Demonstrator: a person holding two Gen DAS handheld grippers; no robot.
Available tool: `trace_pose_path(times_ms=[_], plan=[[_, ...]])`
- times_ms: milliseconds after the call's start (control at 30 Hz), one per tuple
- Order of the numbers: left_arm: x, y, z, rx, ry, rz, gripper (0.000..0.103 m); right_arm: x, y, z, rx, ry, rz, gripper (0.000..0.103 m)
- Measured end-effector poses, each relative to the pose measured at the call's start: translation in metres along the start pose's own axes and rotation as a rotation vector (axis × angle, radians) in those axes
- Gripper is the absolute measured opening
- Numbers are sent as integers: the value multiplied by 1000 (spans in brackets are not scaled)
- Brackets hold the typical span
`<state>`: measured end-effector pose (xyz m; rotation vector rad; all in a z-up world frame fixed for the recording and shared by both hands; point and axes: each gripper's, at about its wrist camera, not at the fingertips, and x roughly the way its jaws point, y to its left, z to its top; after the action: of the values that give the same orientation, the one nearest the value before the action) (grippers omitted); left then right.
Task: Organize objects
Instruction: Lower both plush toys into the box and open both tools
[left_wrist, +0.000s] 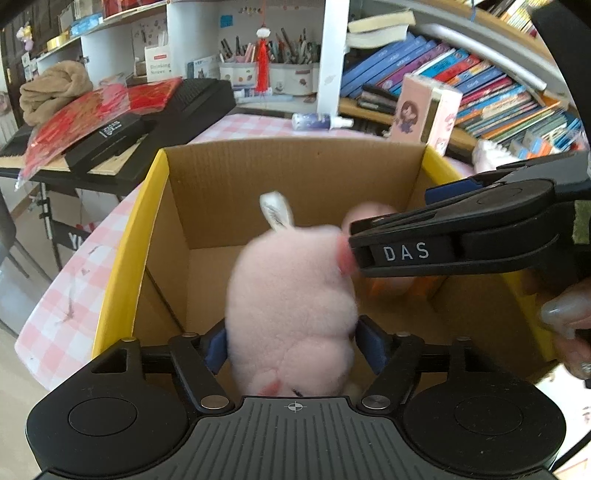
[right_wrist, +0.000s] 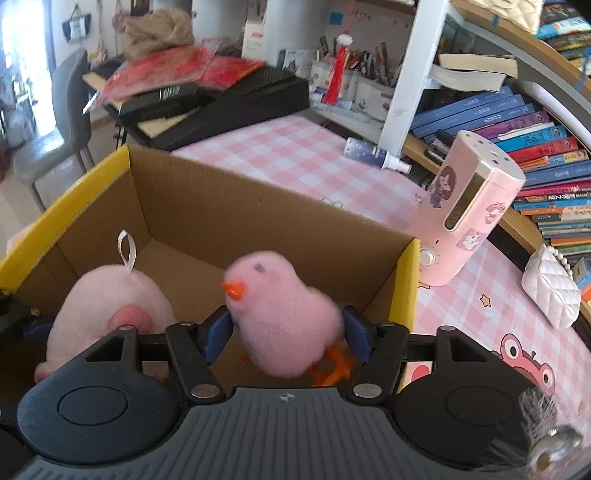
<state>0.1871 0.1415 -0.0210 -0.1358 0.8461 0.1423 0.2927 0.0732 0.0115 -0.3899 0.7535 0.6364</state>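
An open cardboard box (left_wrist: 207, 206) with yellow outer sides stands on the pink checked table; it also shows in the right wrist view (right_wrist: 229, 214). My left gripper (left_wrist: 293, 345) is shut on a pink plush pig (left_wrist: 291, 295) with a white loop tag, held over the box opening. My right gripper (right_wrist: 286, 334) is shut on a pink plush chick (right_wrist: 284, 306) with an orange beak and feet, also over the box. The pig shows at the left of the right wrist view (right_wrist: 110, 306). The right gripper's body shows at the right of the left wrist view (left_wrist: 461, 240).
A pink humidifier (right_wrist: 469, 218) stands right of the box. A white quilted purse (right_wrist: 550, 291) and a spray bottle (right_wrist: 373, 151) lie on the table (right_wrist: 295, 155). Bookshelves (right_wrist: 517, 129) run along the right. A black keyboard with red items (right_wrist: 221, 99) is behind.
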Motion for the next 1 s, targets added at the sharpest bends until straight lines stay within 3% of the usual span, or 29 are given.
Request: trace_pose_path(times_ms=[33, 167, 600, 767, 1000], plan=[[-4, 0, 0, -3, -16, -11, 79, -4, 0, -1, 2, -17, -6, 73], [-21, -2, 2, -1, -92, -20, 88, -20, -1, -2, 26, -65, -21, 73], [-90, 18, -14, -43, -284, 26, 94, -112, -3, -37, 217, -292, -144, 74], [-109, 24, -31, -43, -302, 29, 94, -139, 5, -61, 240, -329, -203, 74], [-125, 27, -65, -39, -265, 28, 94, -160, 31, -102, 252, -281, -223, 74]])
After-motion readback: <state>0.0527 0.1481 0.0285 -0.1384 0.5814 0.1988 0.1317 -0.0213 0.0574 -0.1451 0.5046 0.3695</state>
